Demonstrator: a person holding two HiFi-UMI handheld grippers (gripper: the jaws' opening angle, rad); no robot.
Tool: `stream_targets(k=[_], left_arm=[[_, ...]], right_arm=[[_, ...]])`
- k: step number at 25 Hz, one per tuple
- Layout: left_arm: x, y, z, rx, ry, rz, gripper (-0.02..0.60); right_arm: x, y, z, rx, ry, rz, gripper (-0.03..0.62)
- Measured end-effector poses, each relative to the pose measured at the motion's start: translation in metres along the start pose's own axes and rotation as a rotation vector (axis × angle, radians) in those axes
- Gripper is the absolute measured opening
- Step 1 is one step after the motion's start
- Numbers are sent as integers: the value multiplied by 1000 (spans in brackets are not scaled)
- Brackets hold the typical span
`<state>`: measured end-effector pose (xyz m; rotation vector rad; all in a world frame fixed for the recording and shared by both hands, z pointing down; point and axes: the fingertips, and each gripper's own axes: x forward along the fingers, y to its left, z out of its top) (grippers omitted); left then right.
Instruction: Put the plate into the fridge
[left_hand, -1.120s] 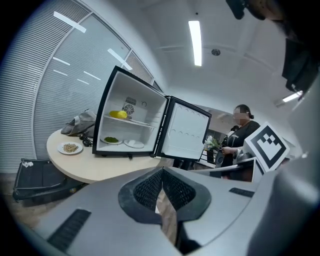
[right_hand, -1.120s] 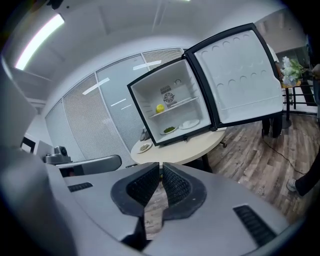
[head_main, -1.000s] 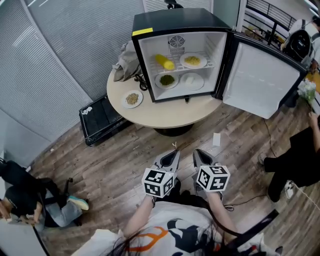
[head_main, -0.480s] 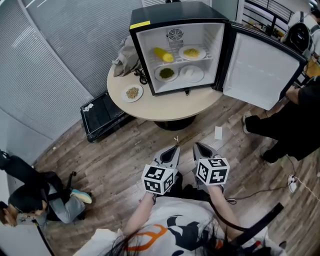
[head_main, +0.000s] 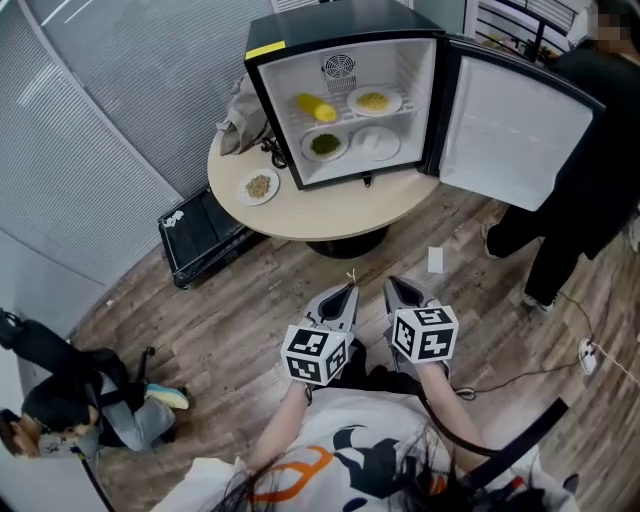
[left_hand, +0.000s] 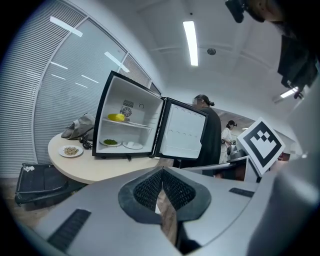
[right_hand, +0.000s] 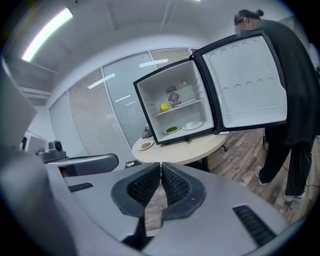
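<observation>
Two tools are in frame: the left tool (head_main: 345, 298) and the right tool (head_main: 397, 292) hover side by side over the wood floor (head_main: 250, 290), well apart from the round surface (head_main: 300, 215). On my feeds each tool's jaws are pressed together with nothing between them. The plate (head_main: 259, 186) of brownish food sits on the surface, just left of the open fridge (head_main: 330, 25) and outside it. Inside I count a green-topped dish (head_main: 325, 145) and a white dish (head_main: 377, 143) below, and a yellow-topped dish (head_main: 373, 101) on the shelf above. A person in dark clothes (head_main: 590, 130) stands by the fridge door (head_main: 510, 120).
</observation>
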<state>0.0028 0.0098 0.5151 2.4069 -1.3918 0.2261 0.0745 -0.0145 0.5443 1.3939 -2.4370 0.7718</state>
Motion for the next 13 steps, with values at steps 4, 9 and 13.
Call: stream_targets(k=[4, 9, 13], left_arm=[[4, -1, 2, -3, 1, -4, 11], [8, 2, 5, 1, 1, -9, 11], [5, 10, 10, 3, -11, 15, 11]], right_arm=[[-1, -8, 1, 6, 2, -14, 25], [0, -14, 3, 11, -3, -27, 25], [8, -10, 8, -1, -6, -12, 25]])
